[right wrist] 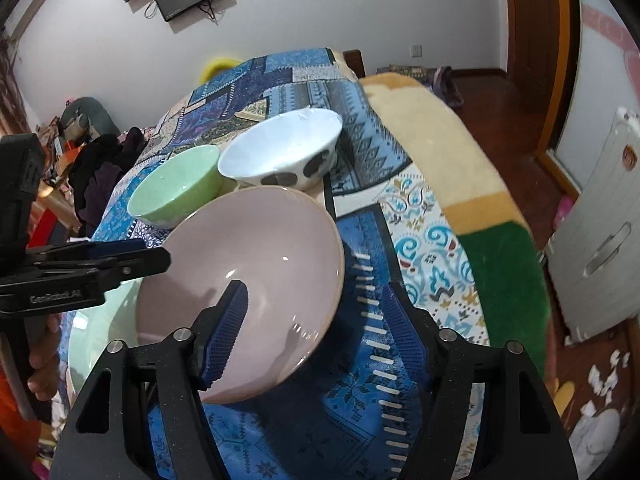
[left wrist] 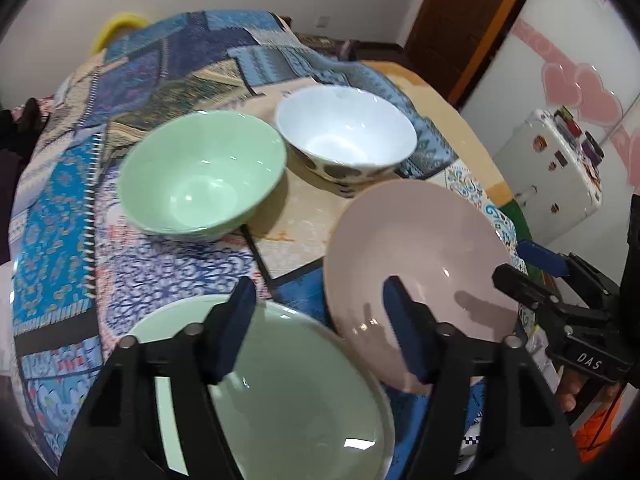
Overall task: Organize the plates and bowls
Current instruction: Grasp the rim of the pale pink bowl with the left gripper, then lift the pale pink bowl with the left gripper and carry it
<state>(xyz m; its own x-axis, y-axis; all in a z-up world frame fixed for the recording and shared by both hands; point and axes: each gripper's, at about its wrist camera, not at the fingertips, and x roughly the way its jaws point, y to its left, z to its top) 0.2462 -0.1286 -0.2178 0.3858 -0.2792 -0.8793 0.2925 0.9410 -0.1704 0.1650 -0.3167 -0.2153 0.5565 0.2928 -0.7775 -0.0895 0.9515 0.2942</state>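
Note:
A pink plate (left wrist: 416,264) lies tilted, its near edge resting on a pale green plate (left wrist: 304,396) in front. A green bowl (left wrist: 200,176) and a white bowl with dark spots (left wrist: 344,136) stand behind them on the patchwork cloth. My left gripper (left wrist: 320,328) is open, its fingers straddling the gap between the two plates. My right gripper (right wrist: 316,332) is open around the pink plate's (right wrist: 248,272) near right rim, one finger (right wrist: 228,324) over its inside. The green bowl (right wrist: 176,192) and white bowl (right wrist: 280,148) show behind.
The patchwork cloth (left wrist: 56,216) covers a rounded table; a yellow and green blanket (right wrist: 472,184) hangs at the right edge. A white cabinet (left wrist: 556,168) stands on the floor to the right. Clutter lies at far left (right wrist: 96,168).

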